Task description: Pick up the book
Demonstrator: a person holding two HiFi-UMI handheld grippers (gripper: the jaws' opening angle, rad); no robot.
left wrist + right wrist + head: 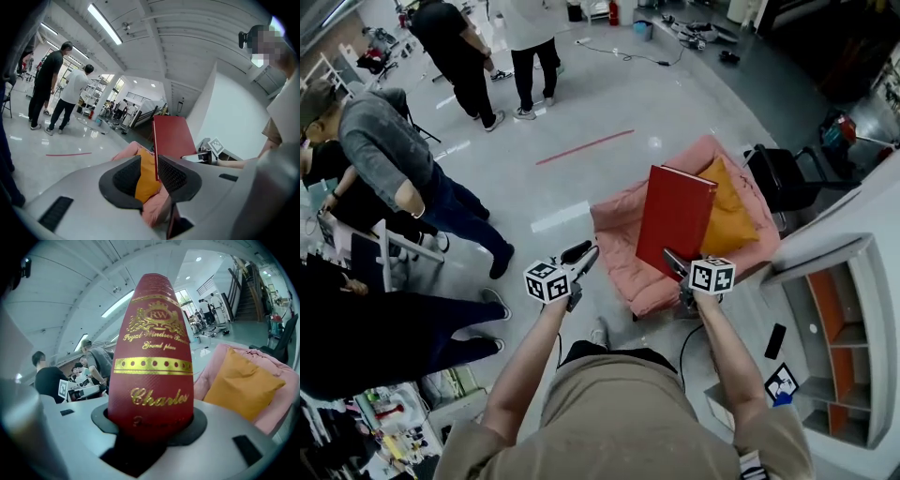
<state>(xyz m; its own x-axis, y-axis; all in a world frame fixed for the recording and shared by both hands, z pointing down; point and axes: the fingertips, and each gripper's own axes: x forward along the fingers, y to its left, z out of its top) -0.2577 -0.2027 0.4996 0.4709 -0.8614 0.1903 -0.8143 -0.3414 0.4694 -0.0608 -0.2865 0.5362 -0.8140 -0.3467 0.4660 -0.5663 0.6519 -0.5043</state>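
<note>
right gripper (675,264) closed on the red book (676,216), jaws clamped across the lower end of its spine; gold lettering on the spine faces the right gripper view. book stands upright, clear of the seat, in front of the pink armchair (619,234), at about 1 o'clock from the middle of the head view. orange cushion (729,217) leans in the armchair at 3 o'clock of the book. left gripper (581,255) at 9 o'clock of the right one, apart from the book, jaws parted with nothing pressed between the pads; the cushion and the book's edge show through the gap. black chair (780,174) at 2 o'clock behind the armchair. white shelf unit (848,356) at 4 o'clock. several bystanders (473,56) on the grey floor (609,103), 9 to 11 o'clock.
</note>
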